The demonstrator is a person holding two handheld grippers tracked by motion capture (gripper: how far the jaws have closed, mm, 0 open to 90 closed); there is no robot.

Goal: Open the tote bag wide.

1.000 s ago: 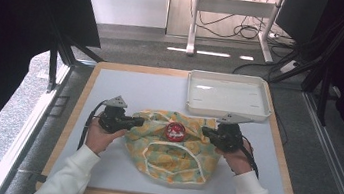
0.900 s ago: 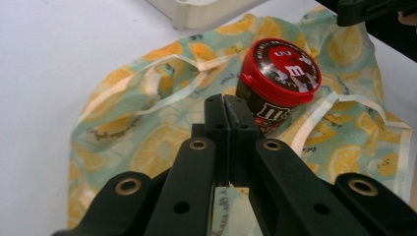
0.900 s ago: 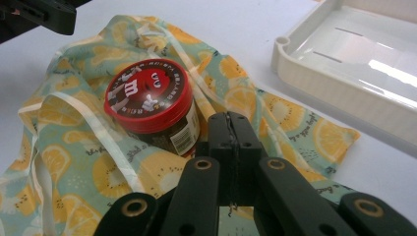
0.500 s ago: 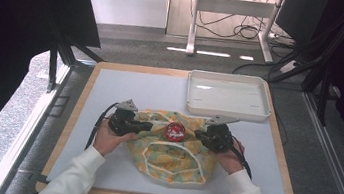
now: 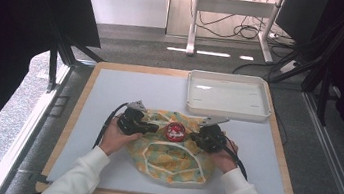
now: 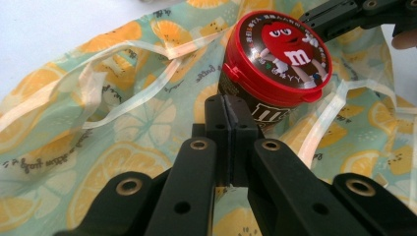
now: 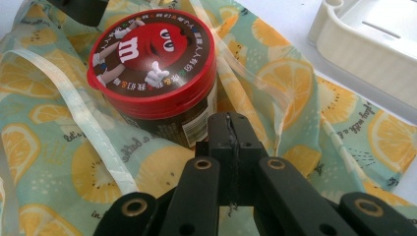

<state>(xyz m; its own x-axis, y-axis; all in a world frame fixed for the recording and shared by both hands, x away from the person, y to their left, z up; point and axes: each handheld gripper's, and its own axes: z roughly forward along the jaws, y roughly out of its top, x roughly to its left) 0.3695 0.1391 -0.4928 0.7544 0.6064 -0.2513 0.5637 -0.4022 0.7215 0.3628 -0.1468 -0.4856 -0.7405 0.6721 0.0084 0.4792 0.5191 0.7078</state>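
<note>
M&M's candy tub [image 5: 175, 131], brown-sided with a red snap lid showing the red cartoon character, stood upright on the far part of a lemon-print fabric bag [image 5: 171, 165], between the two grippers and close to both. Past tense inventory, listed left to right in the high view.

Left gripper [image 5: 152, 127]: held in the person's left hand [image 5: 115, 139], lying over the bag's left edge, tips pointing toward the tub. In the left gripper view its jaws were pressed together with nothing between them, the tips [image 6: 227, 105] just short of the tub's side [image 6: 268, 110].

Lemon-print fabric bag: pale green with orange citrus slices, spread flat on the table mat [image 5: 110, 94], near the person's edge. Cream ribbon handles [image 6: 123, 93] lay loose in loops across the cloth.

M&M's candy tub: lid closed, tab visible at the rim [image 7: 152, 59].

Right gripper [image 5: 196, 137]: held in the person's right hand [image 5: 225, 157], over the bag's right edge, tips toward the tub. In the right gripper view the jaws were shut tight and empty, tips [image 7: 230, 123] just beside the tub's lower wall.

White plastic tray [image 5: 263, 96]: at the far right of the table, well apart from the tub, its near rim just beside the bag's far edge.
</note>
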